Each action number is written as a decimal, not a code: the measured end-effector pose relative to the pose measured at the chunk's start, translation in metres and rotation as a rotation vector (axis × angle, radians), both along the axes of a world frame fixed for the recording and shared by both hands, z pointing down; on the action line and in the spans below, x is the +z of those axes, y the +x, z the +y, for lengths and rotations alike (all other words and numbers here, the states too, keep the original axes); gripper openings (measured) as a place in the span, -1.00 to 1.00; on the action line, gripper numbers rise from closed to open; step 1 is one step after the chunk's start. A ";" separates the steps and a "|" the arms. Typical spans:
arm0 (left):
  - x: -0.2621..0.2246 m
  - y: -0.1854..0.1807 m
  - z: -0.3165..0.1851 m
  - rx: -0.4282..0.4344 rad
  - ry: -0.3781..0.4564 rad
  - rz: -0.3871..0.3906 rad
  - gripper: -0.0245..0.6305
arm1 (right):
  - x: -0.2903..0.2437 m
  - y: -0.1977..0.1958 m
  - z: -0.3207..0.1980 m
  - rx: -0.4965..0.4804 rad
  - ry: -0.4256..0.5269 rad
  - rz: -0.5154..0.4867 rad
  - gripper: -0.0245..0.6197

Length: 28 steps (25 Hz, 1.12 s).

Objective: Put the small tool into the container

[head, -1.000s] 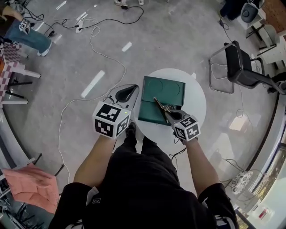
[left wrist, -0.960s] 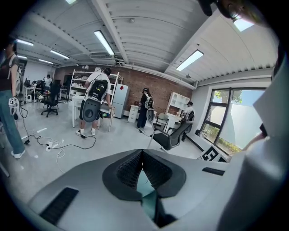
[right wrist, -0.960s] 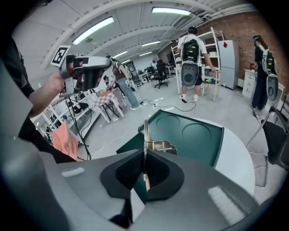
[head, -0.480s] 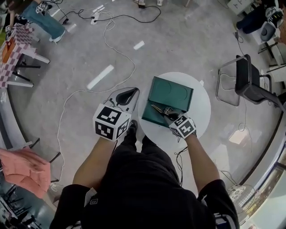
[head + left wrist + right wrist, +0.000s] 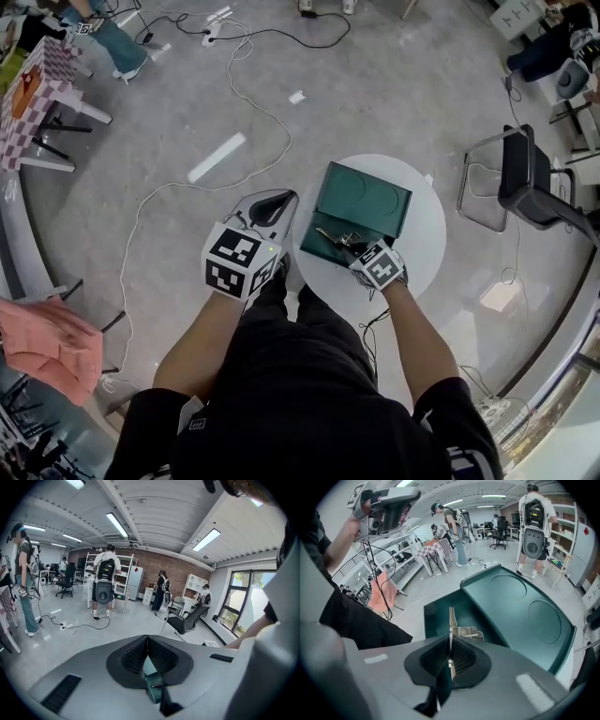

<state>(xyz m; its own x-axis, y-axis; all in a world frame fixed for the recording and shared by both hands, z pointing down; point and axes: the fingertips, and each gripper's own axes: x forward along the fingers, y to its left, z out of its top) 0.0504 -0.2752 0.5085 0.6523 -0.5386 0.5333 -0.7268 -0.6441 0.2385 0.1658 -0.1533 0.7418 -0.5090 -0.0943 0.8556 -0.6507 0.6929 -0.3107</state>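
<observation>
A dark green container point(image 5: 375, 199) lies open on the small round white table point(image 5: 427, 234), its lid point(image 5: 520, 606) folded back beside the open compartment point(image 5: 436, 613). My right gripper point(image 5: 355, 247) is shut on the small metal tool point(image 5: 332, 234). In the right gripper view the tool point(image 5: 452, 620) sticks out thin from the pads, just above the open compartment. My left gripper point(image 5: 269, 207) hangs left of the table over the floor, its jaws shut point(image 5: 148, 641) with nothing between them.
A black office chair point(image 5: 527, 180) stands right of the table. White cables point(image 5: 234, 89) trail over the floor behind. A pink cloth point(image 5: 47, 342) and a chequered table point(image 5: 47, 70) are at the left. Several people point(image 5: 107, 581) stand far off.
My right gripper has brought the tool down and nearer, from above the container's middle to its near open compartment. The left gripper has stayed in place. The head view has shifted a little.
</observation>
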 end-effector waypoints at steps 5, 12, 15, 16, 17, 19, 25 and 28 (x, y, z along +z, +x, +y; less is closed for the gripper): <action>0.010 0.005 0.005 0.017 -0.024 -0.019 -0.90 | 0.012 0.003 -0.005 0.011 -0.006 0.014 -0.84; 0.014 0.010 0.011 0.039 -0.036 -0.032 -0.91 | 0.026 0.027 -0.017 0.065 0.015 0.076 -0.59; 0.013 0.009 0.009 0.039 -0.033 -0.032 -0.90 | 0.026 0.038 -0.018 0.100 0.021 0.092 -0.53; 0.013 0.010 0.008 0.039 -0.032 -0.031 -0.90 | 0.025 0.040 -0.018 0.107 0.019 0.096 -0.53; 0.012 0.010 0.007 0.041 -0.030 -0.030 -0.91 | 0.024 0.042 -0.017 0.112 0.016 0.099 -0.53; 0.011 0.011 0.006 0.046 -0.027 -0.029 -0.91 | 0.021 0.045 -0.016 0.120 0.016 0.107 -0.53; 0.002 0.017 0.003 0.068 -0.009 -0.012 -0.90 | 0.008 0.053 -0.021 0.147 0.043 0.116 -0.53; -0.006 0.019 -0.001 0.081 0.013 0.001 -0.90 | -0.001 0.054 -0.026 0.166 0.061 0.113 -0.53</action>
<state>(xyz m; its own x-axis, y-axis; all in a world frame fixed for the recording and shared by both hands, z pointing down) 0.0692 -0.2759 0.5027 0.6945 -0.4909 0.5260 -0.6721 -0.7036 0.2307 0.2194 -0.1795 0.7405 -0.3828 -0.2227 0.8966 -0.7862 0.5882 -0.1895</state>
